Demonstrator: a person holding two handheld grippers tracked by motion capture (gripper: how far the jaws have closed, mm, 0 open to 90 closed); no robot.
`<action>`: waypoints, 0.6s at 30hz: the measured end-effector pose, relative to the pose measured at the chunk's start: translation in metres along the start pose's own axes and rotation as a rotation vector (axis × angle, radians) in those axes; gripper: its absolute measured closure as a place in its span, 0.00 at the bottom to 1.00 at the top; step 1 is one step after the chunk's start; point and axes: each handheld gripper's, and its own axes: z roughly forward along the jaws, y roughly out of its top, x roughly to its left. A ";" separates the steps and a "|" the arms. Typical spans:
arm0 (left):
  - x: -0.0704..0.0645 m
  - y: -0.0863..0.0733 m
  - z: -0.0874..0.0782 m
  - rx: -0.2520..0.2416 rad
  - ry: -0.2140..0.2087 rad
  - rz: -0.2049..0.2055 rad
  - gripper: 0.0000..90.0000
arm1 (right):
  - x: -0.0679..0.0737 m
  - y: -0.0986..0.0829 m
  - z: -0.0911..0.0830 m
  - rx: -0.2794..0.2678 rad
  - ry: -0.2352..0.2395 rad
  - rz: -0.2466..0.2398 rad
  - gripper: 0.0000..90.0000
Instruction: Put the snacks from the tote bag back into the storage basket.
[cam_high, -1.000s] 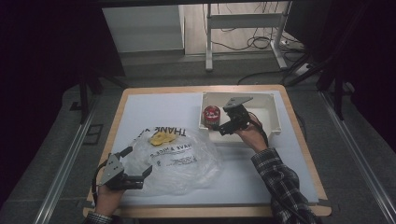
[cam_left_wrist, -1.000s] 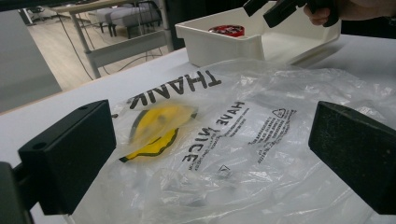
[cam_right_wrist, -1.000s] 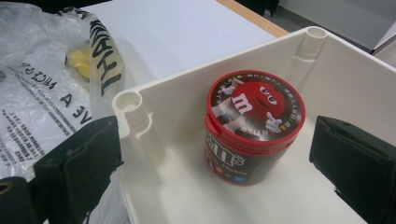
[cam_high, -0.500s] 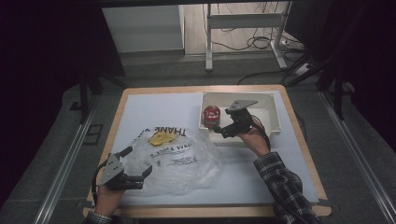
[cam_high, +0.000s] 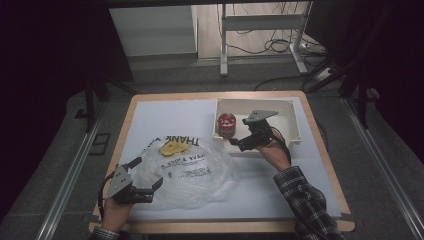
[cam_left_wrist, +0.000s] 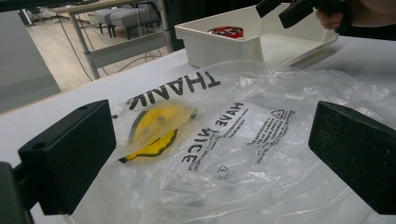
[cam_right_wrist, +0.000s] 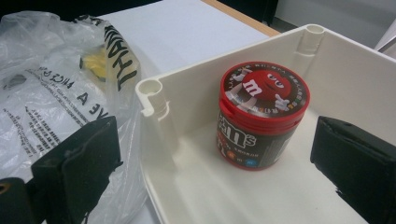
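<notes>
A clear plastic bag (cam_high: 187, 167) (cam_left_wrist: 233, 140) (cam_right_wrist: 51, 79) printed with black words and a yellow face lies crumpled on the white mat. My left gripper (cam_high: 147, 175) (cam_left_wrist: 210, 154) stands open at the bag's near left edge, jaws on either side of the plastic. A red candy tub (cam_high: 226, 124) (cam_right_wrist: 259, 114) (cam_left_wrist: 225, 31) stands upright in the near left corner of a white bin (cam_high: 292, 127) (cam_right_wrist: 159, 98) (cam_left_wrist: 219, 44). My right gripper (cam_high: 240, 142) (cam_right_wrist: 215, 158) hangs open over the bin's near wall, pointed at the tub and a little short of it.
The table's wooden rim (cam_high: 320, 150) frames the white mat (cam_high: 170, 117). Dark floor and a metal rail (cam_high: 70, 175) lie to the left. A desk frame with cables (cam_high: 260, 35) stands beyond the table.
My right gripper has eased slightly lower and leftward toward the tub. The left gripper and the bag have stayed put.
</notes>
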 end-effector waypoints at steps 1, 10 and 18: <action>0.000 0.000 0.000 0.000 0.000 -0.001 0.01 | 0.001 0.000 -0.001 0.000 0.000 0.000 0.02; 0.000 0.000 0.000 -0.005 -0.002 -0.004 0.01 | 0.003 0.000 -0.009 -0.019 -0.002 0.005 0.02; 0.000 0.000 -0.001 -0.006 -0.002 -0.005 0.01 | 0.006 -0.004 -0.013 -0.022 -0.006 0.008 0.02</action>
